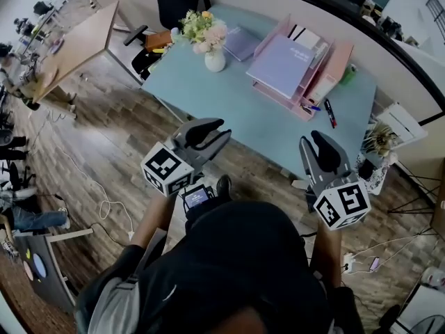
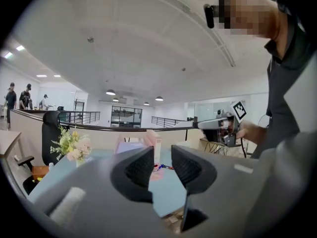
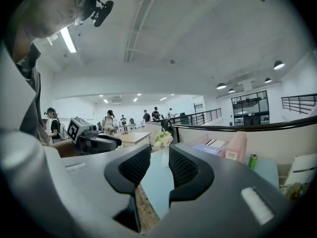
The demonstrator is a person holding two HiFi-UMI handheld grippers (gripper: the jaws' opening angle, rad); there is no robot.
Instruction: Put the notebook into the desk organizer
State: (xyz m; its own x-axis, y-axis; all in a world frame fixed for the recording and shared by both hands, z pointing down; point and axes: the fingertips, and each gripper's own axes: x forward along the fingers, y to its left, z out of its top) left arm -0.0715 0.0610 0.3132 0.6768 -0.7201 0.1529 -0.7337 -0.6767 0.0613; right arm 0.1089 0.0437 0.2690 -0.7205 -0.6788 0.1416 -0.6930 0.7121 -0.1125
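The left gripper and right gripper hover short of the tabletop, each with its fingers slightly apart and nothing between them. A lavender notebook lies flat between the flower vase and the pink desk organizer. The organizer's tray holds a larger lavender book.

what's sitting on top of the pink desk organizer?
A lavender notebook lies flat across the top tray of the desk organizer, covering most of it. White papers show in the slots behind it. Anything in the trays underneath is covered.
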